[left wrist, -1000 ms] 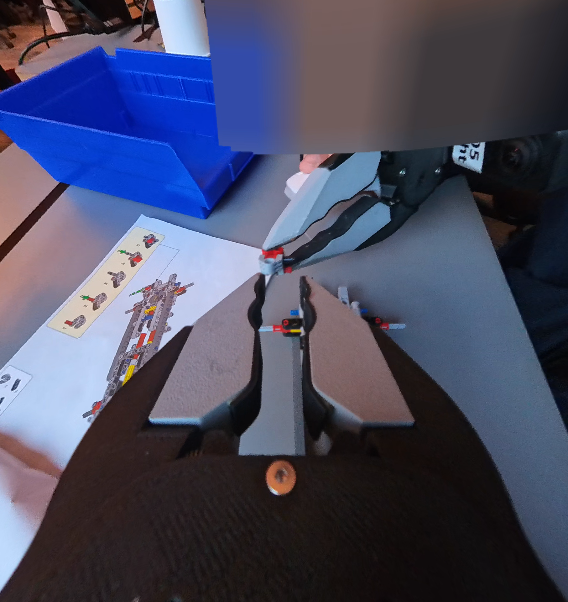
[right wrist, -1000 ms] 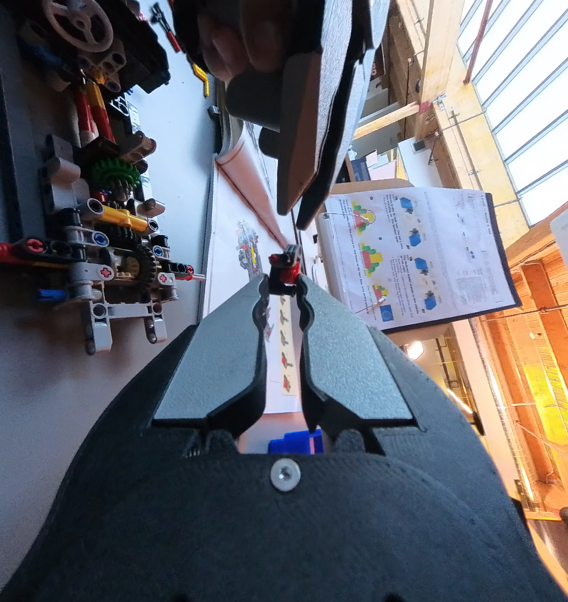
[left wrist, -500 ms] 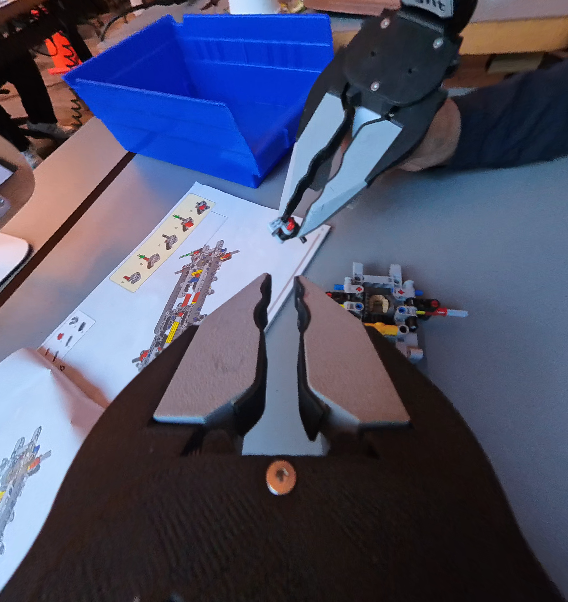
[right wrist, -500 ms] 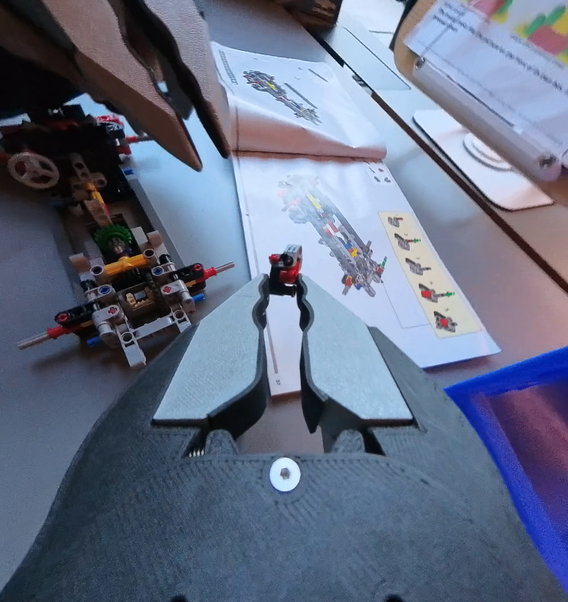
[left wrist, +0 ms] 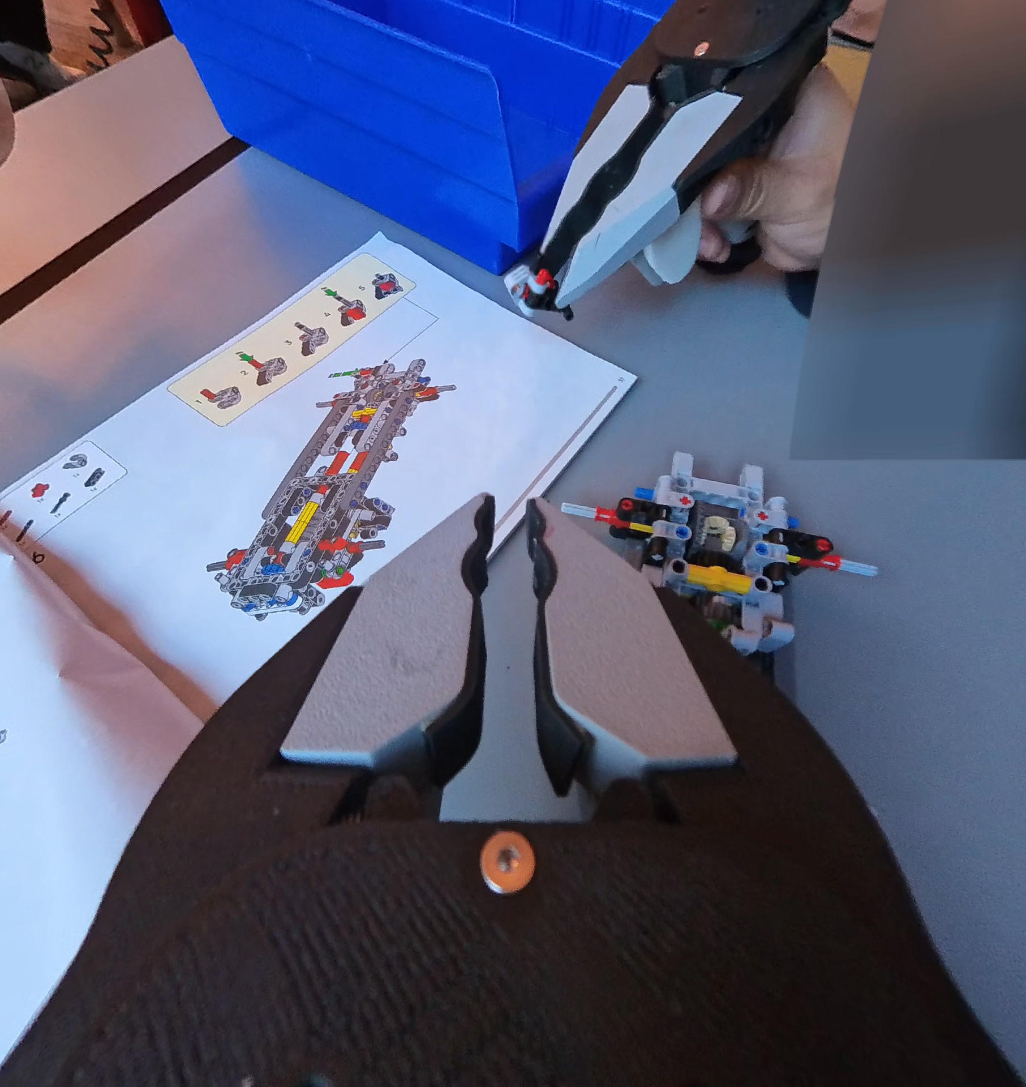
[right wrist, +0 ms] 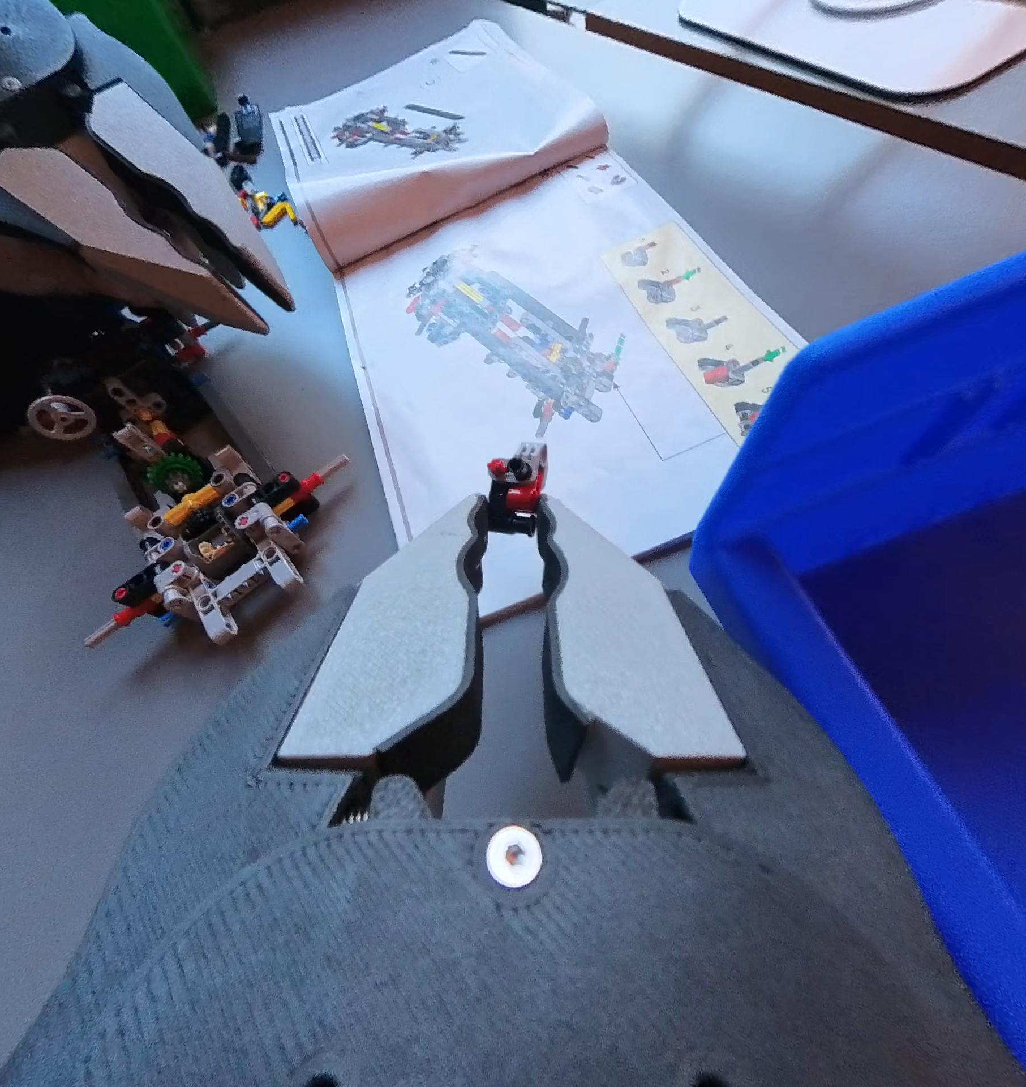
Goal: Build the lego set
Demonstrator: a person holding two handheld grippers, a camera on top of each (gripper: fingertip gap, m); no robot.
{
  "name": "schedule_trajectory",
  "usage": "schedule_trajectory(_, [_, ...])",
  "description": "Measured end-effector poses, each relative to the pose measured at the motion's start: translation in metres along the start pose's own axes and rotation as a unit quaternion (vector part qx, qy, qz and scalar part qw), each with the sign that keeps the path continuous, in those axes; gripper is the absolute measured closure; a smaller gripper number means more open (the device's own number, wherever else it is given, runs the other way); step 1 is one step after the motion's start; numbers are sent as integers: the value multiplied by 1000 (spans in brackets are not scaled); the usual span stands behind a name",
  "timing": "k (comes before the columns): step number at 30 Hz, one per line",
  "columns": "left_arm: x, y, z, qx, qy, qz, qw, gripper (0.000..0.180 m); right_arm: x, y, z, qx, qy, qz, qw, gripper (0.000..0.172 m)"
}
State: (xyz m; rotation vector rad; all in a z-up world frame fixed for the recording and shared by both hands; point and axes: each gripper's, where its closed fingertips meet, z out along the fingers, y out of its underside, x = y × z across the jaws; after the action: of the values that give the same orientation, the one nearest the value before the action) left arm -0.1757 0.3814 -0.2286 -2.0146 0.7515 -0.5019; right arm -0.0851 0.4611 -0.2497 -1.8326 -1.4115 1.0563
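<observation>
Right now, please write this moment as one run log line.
left gripper: narrow gap, nothing held, above table | right gripper: holds small red-black-grey brick piece over instruction booklet | brick assembly: on table

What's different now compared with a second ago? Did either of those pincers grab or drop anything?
The left gripper, empty throughout, has drawn back from the right gripper and now hangs over the instruction booklet edge, beside the brick assembly. The right one has turned down toward the table. It still pinches the small red, black and grey piece.
</observation>
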Motion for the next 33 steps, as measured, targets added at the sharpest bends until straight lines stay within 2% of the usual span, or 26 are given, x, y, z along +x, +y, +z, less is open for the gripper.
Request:
schedule_trajectory(5, [2,1,1,-12,-9,22,1000,172,0,12,3,-38,-2,-7,999,159])
schedule_trajectory(11, [3,7,5,-29,-16,40,999,172,1,33,10,-105,22,-60,992,158])
schedule_trajectory(22, [3,6,4,-25,-16,36,999,173,-3,24,9,-79,26,-95,992,152])
schedule_trajectory(24, [3,6,4,-25,-16,37,999,173,-3,22,7,-74,25,-94,993,159])
schedule_trajectory(25, [3,6,4,-25,-16,36,999,173,-4,23,6,-76,21,-90,993,168])
schedule_trajectory(33, [2,5,3,-23,-19,37,999,173,3,15,0,-44,-5,-19,999,172])
